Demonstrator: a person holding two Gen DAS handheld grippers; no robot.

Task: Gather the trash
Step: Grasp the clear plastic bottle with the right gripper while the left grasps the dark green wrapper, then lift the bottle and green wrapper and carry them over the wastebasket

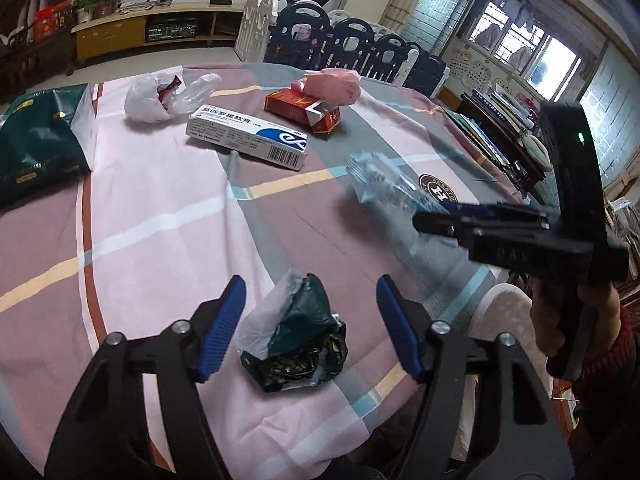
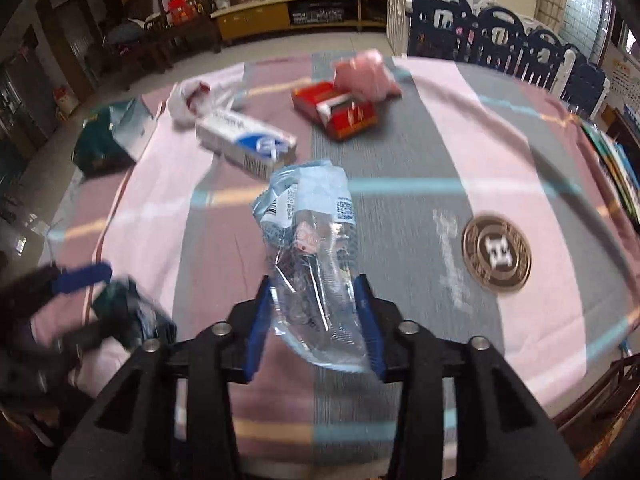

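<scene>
Where a striped cloth covers the counter (image 1: 168,216): green bag (image 1: 38,140) at far left edge; white box (image 1: 247,137) and red carton (image 1: 302,111) mid-counter, pink wad (image 1: 332,85) touching the carton. Right gripper (image 2: 316,316), fingers (image 2: 256,332) clamped on a clear wrapper (image 2: 310,248). Left gripper (image 1: 310,326), fingers (image 1: 224,328) apart, straddling a crumpled dark wrapper (image 1: 296,340) without touching it.
</scene>
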